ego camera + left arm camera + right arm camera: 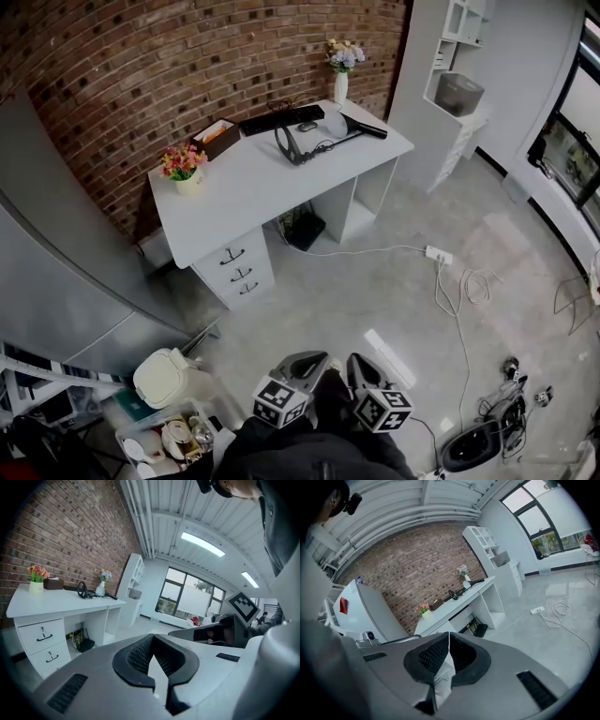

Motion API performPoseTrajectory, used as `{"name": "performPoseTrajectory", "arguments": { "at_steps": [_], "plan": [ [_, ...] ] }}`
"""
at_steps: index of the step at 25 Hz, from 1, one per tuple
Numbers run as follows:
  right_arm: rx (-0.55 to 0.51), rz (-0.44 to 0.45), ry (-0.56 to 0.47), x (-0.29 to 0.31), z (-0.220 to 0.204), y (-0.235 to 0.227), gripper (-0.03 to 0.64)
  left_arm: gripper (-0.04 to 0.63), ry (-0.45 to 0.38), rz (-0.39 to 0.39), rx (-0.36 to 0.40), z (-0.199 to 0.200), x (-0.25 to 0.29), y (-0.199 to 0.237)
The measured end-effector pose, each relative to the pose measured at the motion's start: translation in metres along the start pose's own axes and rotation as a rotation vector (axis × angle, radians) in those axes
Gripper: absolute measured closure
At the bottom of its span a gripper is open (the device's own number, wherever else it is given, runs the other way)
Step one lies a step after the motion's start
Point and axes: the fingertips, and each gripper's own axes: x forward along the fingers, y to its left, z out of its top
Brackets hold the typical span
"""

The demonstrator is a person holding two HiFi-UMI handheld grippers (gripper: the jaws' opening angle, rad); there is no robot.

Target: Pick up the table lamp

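Note:
The black table lamp [323,139] lies on the white desk [244,192] near its far right end, its ring-shaped part to the left and its long head to the right. The left gripper view shows the lamp [85,590] small and far off, and so does the right gripper view, where the lamp [458,591] sits on the desk top. My left gripper [305,364] and right gripper [362,367] hang side by side low in the head view, well short of the desk. Both are shut with nothing between their jaws, as the left gripper [151,637] and right gripper [449,637] views show.
On the desk stand a flower pot [184,169], a brown box [217,138], a black keyboard [279,119] and a vase of flowers [342,70]. A power strip [438,254] and cables lie on the floor. A white shelf unit [457,98] stands right, a white bin [165,377] near left.

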Motion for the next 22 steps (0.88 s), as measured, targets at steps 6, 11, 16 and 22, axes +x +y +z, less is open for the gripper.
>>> {"name": "performPoseTrajectory", "arguments": {
  "at_steps": [6, 11, 16, 22],
  "plan": [
    [-0.022, -0.004, -0.028, 0.038, 0.066, -0.04, 0.604, 0.588, 0.0, -0.028, 0.064, 0.038, 0.07, 0.016],
    [0.017, 0.031, -0.036, 0.068, 0.106, -0.066, 0.604, 0.588, -0.01, -0.024, 0.056, 0.067, 0.121, 0.031],
    [-0.013, 0.085, -0.025, 0.099, 0.13, -0.086, 0.604, 0.588, -0.024, -0.003, 0.047, 0.087, 0.157, 0.046],
    [-0.036, 0.127, -0.009, 0.127, 0.151, -0.101, 0.604, 0.588, -0.036, 0.033, 0.036, 0.096, 0.186, 0.065]
  ]
}}
